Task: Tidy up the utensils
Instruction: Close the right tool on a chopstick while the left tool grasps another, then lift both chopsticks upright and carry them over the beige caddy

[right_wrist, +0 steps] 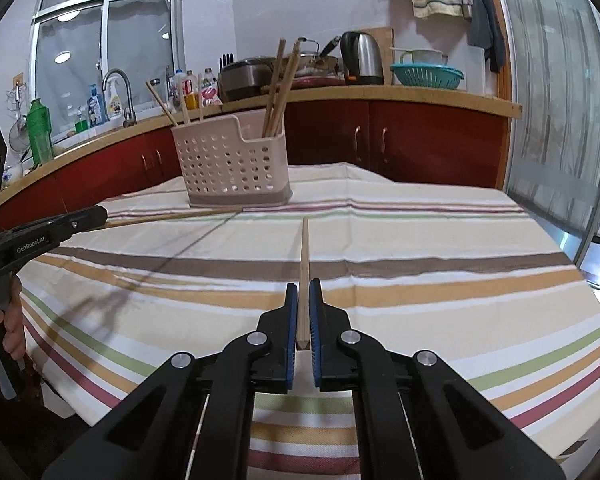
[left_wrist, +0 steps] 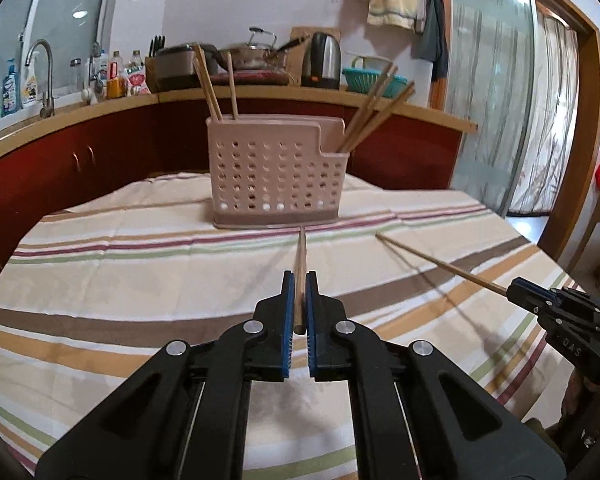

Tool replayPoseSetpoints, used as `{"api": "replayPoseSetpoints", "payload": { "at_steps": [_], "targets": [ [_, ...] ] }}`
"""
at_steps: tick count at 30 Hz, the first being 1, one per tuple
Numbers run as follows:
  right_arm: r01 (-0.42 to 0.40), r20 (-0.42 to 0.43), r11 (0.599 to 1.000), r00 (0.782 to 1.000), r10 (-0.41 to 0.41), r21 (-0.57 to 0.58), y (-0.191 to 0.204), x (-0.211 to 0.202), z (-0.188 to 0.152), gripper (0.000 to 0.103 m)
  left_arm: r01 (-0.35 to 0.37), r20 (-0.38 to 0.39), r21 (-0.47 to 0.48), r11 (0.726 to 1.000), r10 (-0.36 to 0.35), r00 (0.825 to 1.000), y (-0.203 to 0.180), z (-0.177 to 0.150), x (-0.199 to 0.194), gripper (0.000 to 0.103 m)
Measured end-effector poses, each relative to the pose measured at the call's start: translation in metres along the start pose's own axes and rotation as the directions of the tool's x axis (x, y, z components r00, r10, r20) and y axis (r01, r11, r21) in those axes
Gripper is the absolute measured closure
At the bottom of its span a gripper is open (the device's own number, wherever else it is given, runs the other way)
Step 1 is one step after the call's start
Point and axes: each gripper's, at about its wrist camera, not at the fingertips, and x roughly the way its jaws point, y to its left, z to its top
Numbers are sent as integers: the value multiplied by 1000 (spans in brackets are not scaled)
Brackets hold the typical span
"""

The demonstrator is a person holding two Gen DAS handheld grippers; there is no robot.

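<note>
Clearly, each gripper held one wooden chopstick lengthwise between its blue pads. The left chopstick (left_wrist: pixel 300 268) ran straight forward out of the left gripper (left_wrist: pixel 299 280), its butt end sitting back between the fingers and its far tip reaching almost to the base of the pink caddy (left_wrist: pixel 276 176). The left fingers were drawn narrow, pressed against the stick on both sides. The right chopstick (right_wrist: pixel 303 276) lay the same way in the right gripper (right_wrist: pixel 303 292), its squared butt end showing low between the pads and its tapered tip pointing ahead over the cloth, well short of the caddy. Those fingers were likewise narrow and clamped on the stick.

From the left wrist view the right gripper appeared at the right edge with its stick angled toward the caddy; from the right wrist view the left gripper entered from the left edge.

The perforated caddy stood upright on the striped tablecloth (left_wrist: pixel 140 264), ahead of both grippers. Several chopsticks (left_wrist: pixel 376 108) already leaned in its lower right compartment, and a few more (left_wrist: pixel 212 84) stood in the taller left part.
</note>
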Motion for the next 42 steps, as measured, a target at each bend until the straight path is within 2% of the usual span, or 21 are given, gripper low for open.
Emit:
{"api": "replayPoseSetpoints", "payload": {
  "at_steps": [14,21,42],
  "targets": [
    [-29,104,999,994,32,-25,11,-30,36,96,-10,148,-7,1000,11,989,5,29,-43,97],
    [-31,110,999,993,34,-31,13,-27,43,96,-6,175,-10,1000,8,985,6,40,-37,97],
    [-51,208,996,976,65,-71,17,21,119,96,-7,322,32,999,-4,947,15,120,10,97]
  ]
}}
